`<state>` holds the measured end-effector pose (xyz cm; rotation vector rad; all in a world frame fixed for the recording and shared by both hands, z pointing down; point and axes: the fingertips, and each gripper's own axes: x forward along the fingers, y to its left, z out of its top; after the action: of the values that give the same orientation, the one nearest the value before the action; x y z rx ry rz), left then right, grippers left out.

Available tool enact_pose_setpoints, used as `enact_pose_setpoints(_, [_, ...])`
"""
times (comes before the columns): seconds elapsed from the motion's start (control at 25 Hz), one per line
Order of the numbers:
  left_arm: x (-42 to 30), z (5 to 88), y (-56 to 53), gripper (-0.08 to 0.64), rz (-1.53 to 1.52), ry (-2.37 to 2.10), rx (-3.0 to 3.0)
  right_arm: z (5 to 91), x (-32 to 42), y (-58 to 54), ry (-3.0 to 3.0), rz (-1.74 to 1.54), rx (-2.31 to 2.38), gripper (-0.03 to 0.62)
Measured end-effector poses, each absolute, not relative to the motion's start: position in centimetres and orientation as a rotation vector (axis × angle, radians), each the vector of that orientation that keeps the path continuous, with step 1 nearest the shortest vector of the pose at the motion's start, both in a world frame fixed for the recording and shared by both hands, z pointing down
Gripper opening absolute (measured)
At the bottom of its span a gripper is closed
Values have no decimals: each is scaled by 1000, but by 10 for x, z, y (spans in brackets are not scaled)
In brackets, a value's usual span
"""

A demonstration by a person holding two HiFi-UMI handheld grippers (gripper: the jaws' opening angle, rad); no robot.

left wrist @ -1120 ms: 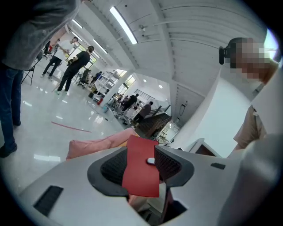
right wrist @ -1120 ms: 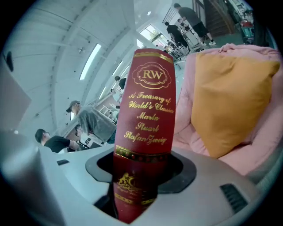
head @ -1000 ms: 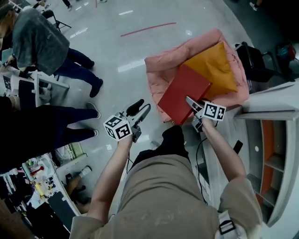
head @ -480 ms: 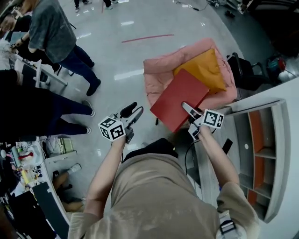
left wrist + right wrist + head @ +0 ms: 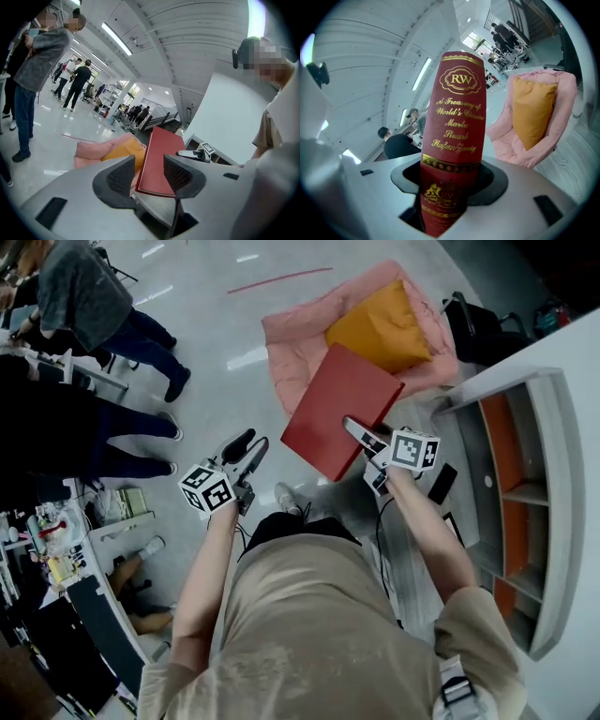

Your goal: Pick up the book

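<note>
A large red book [image 5: 339, 409] with gold lettering on its spine [image 5: 457, 126] hangs in the air, held by its lower corner. My right gripper [image 5: 361, 435] is shut on the book, its jaws clamped on both sides of the spine. The book also shows in the left gripper view as a red slab [image 5: 161, 161] standing ahead of the jaws. My left gripper [image 5: 242, 451] is open and holds nothing, out to the left of the book and apart from it.
A pink armchair [image 5: 286, 338] with an orange cushion [image 5: 380, 320] stands beyond the book. A white shelf unit with orange panels [image 5: 511, 493] is at the right. People stand at the left [image 5: 89, 306] beside cluttered desks [image 5: 56, 559]. Grey floor lies between.
The book in my right gripper has lifted off the armchair and come away from it toward me. Both grippers have shifted across the room, and the shelf unit shows more.
</note>
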<state>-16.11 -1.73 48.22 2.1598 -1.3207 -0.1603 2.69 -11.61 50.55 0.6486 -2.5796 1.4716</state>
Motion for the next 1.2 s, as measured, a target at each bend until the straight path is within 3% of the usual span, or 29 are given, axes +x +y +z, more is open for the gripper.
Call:
enact_pose_setpoints(0.4, [-27, 522, 72, 183, -105, -1291, 2077, 531, 144, -22, -2565, 1428, 601, 245])
enact_pose_setpoints(1.2, [-8, 521, 120, 183, -6, -1168, 2107, 515, 141, 24, -2533, 1348, 620, 245])
